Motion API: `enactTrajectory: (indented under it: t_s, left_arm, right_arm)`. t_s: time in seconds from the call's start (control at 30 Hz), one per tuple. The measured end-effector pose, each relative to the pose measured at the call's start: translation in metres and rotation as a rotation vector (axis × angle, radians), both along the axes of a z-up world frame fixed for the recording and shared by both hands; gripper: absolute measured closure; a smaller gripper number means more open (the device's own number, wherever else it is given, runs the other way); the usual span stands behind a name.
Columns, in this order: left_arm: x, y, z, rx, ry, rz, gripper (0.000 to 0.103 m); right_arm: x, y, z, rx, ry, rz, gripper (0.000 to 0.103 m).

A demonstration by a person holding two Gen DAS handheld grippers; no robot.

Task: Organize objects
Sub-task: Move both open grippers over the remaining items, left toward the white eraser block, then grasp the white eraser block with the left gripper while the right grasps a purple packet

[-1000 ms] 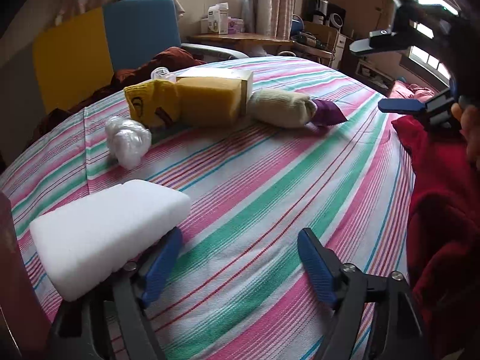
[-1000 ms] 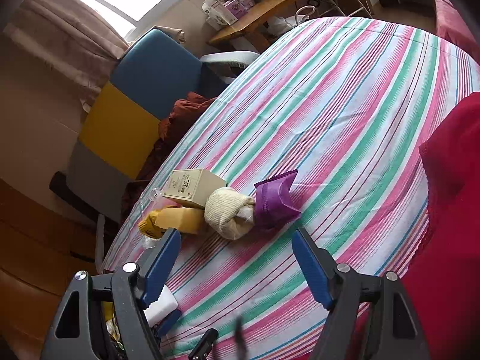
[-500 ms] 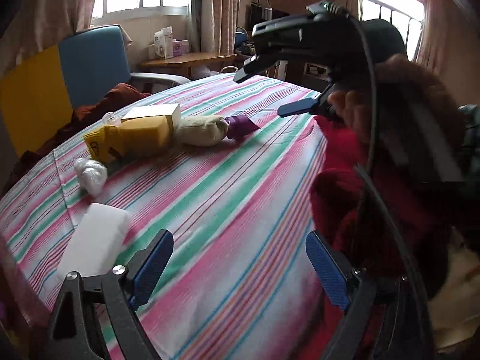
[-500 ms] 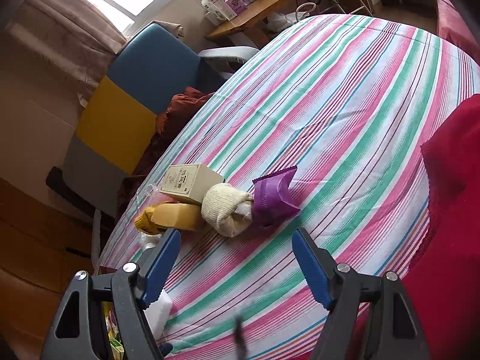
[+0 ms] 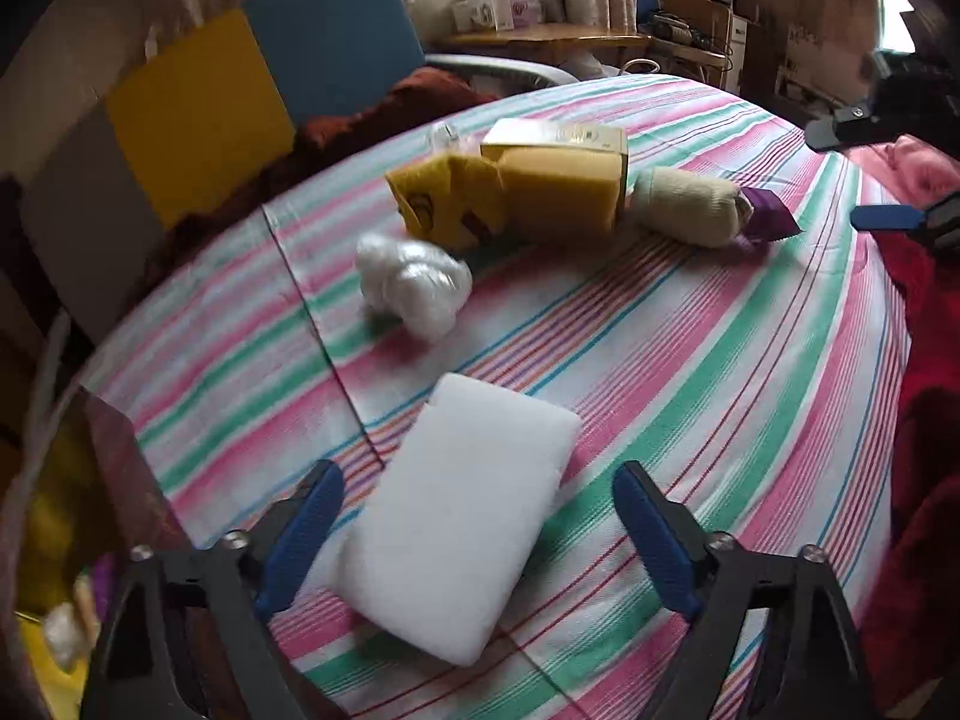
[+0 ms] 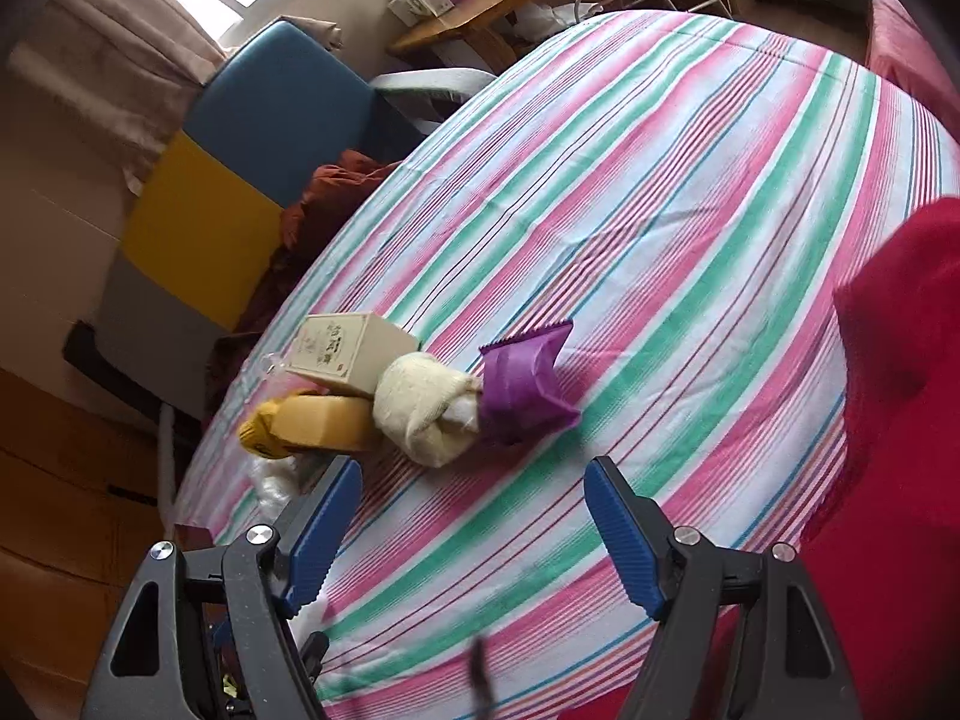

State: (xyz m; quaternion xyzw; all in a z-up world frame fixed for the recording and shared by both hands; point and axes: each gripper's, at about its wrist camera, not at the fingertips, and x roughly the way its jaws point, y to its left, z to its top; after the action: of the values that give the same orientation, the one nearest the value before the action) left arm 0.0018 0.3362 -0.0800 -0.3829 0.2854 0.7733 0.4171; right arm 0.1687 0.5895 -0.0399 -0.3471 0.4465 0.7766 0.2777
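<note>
on the striped pink, green and white tablecloth [image 5: 690,360] the left gripper [image 5: 480,534] hangs with its blue-padded jaws closing around a white rectangular foam block [image 5: 462,510] lying flat between them, the pads not pressing it. beyond sit a crumpled clear plastic wad [image 5: 414,282], a yellow sponge in torn wrapper [image 5: 510,198], a cream rolled sock [image 5: 690,210] and a purple foil packet [image 6: 525,384]. the right gripper [image 6: 474,534] hovers spread wide and empty near the packet.

The striped surface [image 6: 690,192] lies bare across its wide far side. A clustered row of box [image 5: 558,141], yellow sponge [image 5: 558,195], rolled sock [image 5: 690,210] and purple packet [image 6: 525,387] bars one side, with a plastic wad [image 5: 414,285] and white foam block [image 5: 462,516] nearer, and red cloth [image 6: 900,360] crowding the edge.
</note>
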Motion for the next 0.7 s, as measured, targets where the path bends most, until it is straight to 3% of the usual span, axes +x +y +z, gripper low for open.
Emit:
enactTrajectory:
  t_s: [0.07, 0.27, 0.43, 0.57, 0.7]
  left_arm:
    - [-0.001, -0.004, -0.005, 0.009, -0.014, 0.013, 0.030]
    - [0.000, -0.009, -0.006, 0.060, -0.007, 0.045, 0.031]
    - [0.006, -0.008, -0.013, 0.082, 0.038, 0.044, 0.018]
    - [0.004, -0.010, -0.016, 0.108, 0.027, 0.060, 0.013]
    - [-0.002, -0.010, -0.019, 0.116, -0.001, 0.074, 0.006]
  right_arm:
    - [-0.009, 0.006, -0.001, 0.019, -0.027, 0.003, 0.025]
    - [-0.035, 0.030, -0.025, 0.029, -0.171, 0.005, 0.041]
    - [-0.047, 0.038, -0.040, 0.003, -0.175, 0.022, 0.044]
    - [-0.058, 0.036, -0.041, 0.062, -0.214, 0.052, 0.046]
    - [-0.068, 0.035, -0.047, 0.098, -0.290, 0.084, 0.064]
